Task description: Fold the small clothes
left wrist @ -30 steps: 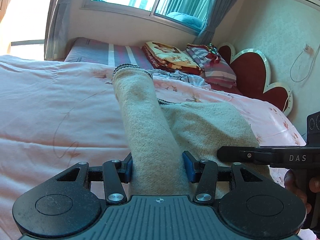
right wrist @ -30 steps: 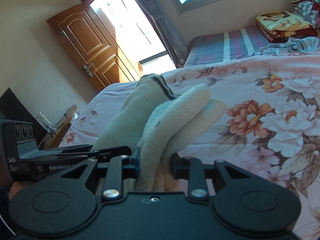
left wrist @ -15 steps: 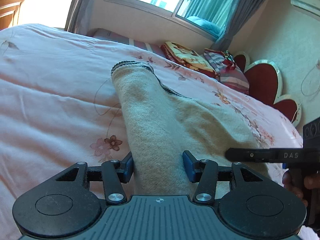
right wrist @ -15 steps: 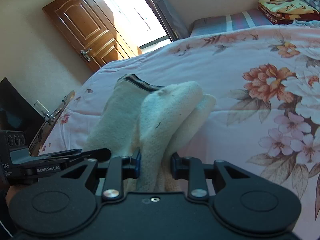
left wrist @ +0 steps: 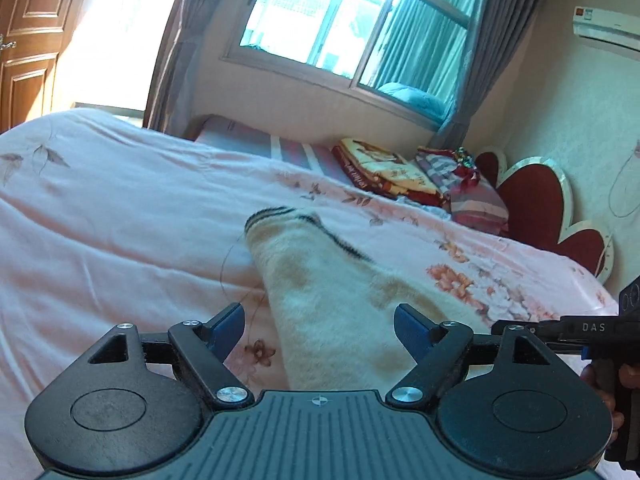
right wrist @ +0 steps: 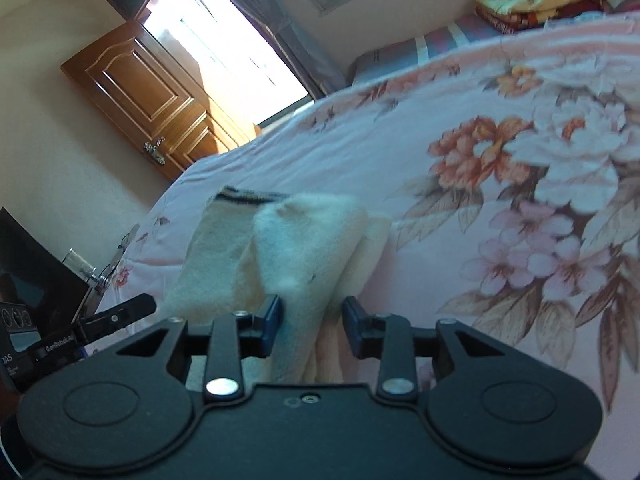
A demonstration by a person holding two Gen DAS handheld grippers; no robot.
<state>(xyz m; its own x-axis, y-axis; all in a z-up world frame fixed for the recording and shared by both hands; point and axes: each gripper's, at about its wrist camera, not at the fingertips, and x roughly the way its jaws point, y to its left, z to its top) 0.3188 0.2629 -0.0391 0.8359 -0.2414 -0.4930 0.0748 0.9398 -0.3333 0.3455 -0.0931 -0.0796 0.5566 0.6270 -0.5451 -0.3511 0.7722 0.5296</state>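
Observation:
A cream knitted sock with a dark striped cuff lies folded on the pink floral quilt. My left gripper straddles its near end. The jaws are opening wide, and both blue pads stand off the cloth. In the right wrist view the sock's doubled end sits between the pads of my right gripper. Those jaws are just beginning to open, and the cloth still fills the gap. Each gripper shows at the edge of the other's view: the right gripper and the left gripper.
Folded blankets and a striped pillow lie at the bed's head by a red heart-shaped headboard. A wooden door and a small side table with a glass stand past the bed's left edge. A hand holds the right gripper.
The left jaws have spread wide and let go of the sock. Both grippers have sunk, and the sock now rests lower on the quilt.

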